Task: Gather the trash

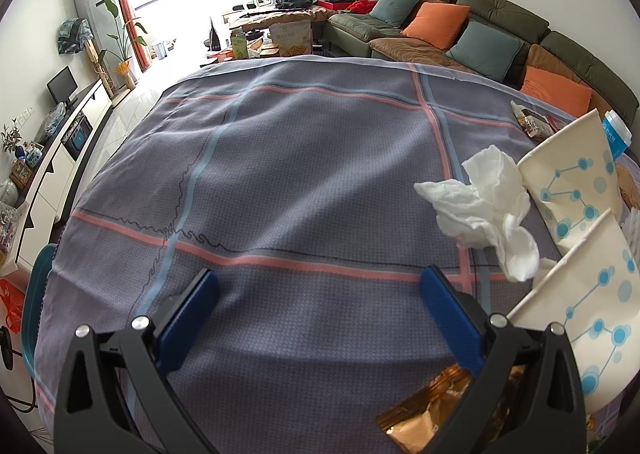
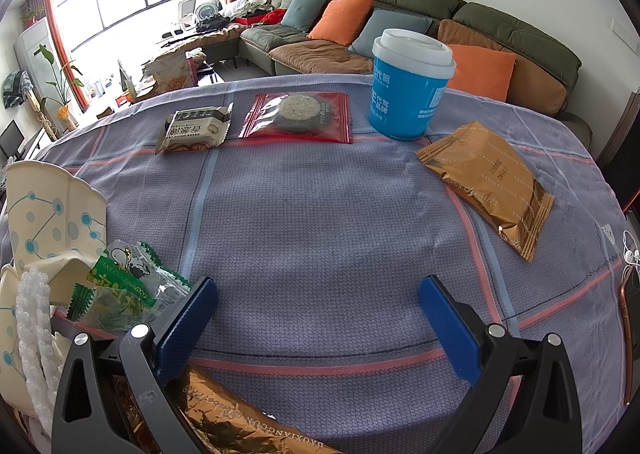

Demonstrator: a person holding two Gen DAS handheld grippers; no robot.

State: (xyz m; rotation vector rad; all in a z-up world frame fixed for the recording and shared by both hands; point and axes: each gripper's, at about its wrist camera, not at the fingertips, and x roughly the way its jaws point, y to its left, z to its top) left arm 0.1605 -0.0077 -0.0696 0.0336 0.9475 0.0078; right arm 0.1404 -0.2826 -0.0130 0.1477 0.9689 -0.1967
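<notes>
My left gripper [image 1: 320, 294] is open and empty above the checked tablecloth [image 1: 300, 174]. To its right lie a crumpled white tissue [image 1: 488, 210], two flattened dotted paper cups [image 1: 576, 190] and a torn gold wrapper [image 1: 424, 410] under the right finger. My right gripper [image 2: 320, 306] is open and empty. In its view a torn gold wrapper [image 2: 224, 418] lies under the left finger, a green wrapper [image 2: 120, 286] and a crushed paper cup [image 2: 48, 210] lie at left, with a white foam net [image 2: 34, 338].
On the far side of the table [image 2: 320, 214] lie a grey-white snack pack [image 2: 196, 130], a red-edged cookie pack [image 2: 300, 118], a blue lidded cup [image 2: 408, 86] and a sealed gold packet [image 2: 492, 182]. A phone [image 2: 628, 334] with earphones lies at the right edge. A sofa stands behind.
</notes>
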